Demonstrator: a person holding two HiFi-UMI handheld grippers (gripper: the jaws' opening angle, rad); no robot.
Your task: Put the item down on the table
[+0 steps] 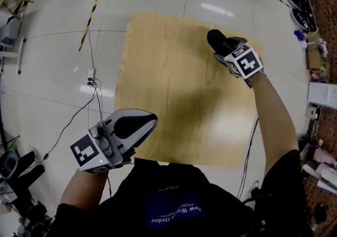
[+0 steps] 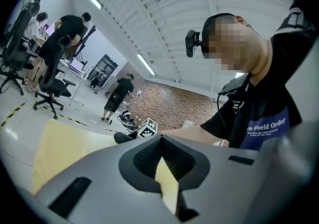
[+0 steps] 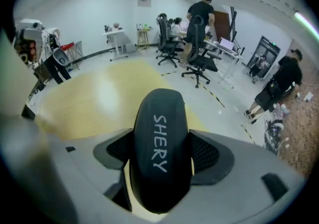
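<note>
the right gripper clamps the black shery case, long axis along its jaws, over the wooden table's far right corner; the left gripper is closed and empty.

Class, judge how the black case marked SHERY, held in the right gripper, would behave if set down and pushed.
Probably stiff: the black case keeps its rounded shape between the pads of the right gripper. Its smooth, curved shell looks slippery, so it may slide or rock on the table when pushed. Likely light, since it sticks out from the grip without drooping.
</note>
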